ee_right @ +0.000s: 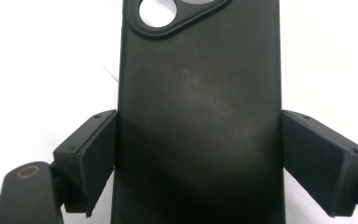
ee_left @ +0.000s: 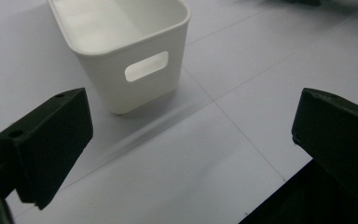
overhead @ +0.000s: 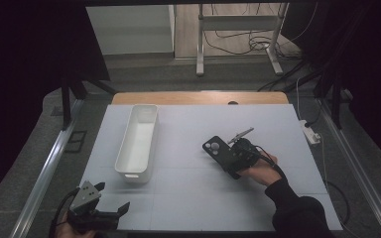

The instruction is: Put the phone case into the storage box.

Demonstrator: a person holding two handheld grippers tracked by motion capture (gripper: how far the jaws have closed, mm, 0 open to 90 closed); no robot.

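Phone case (ee_right: 198,116), black, w/ camera cutout at its far end, sits betw. the right gripper's (ee_right: 198,158) jaws, which press on its two long edges; both pads look flush to the sides, so closed on it. From the high view it's over the table (overhead: 188,198), right of center, and can't tell if it's lifted or resting. Likely dest. is the white bin (overhead: 138,144), well off to that claw's left. To do it well: keep squeeze even, case level, don't twist; edge grip is narrow, could slip. Left gripper (ee_left: 191,144) spread wide, holding nothing, bin's handle end just ahead of it; could steady bin if needed.
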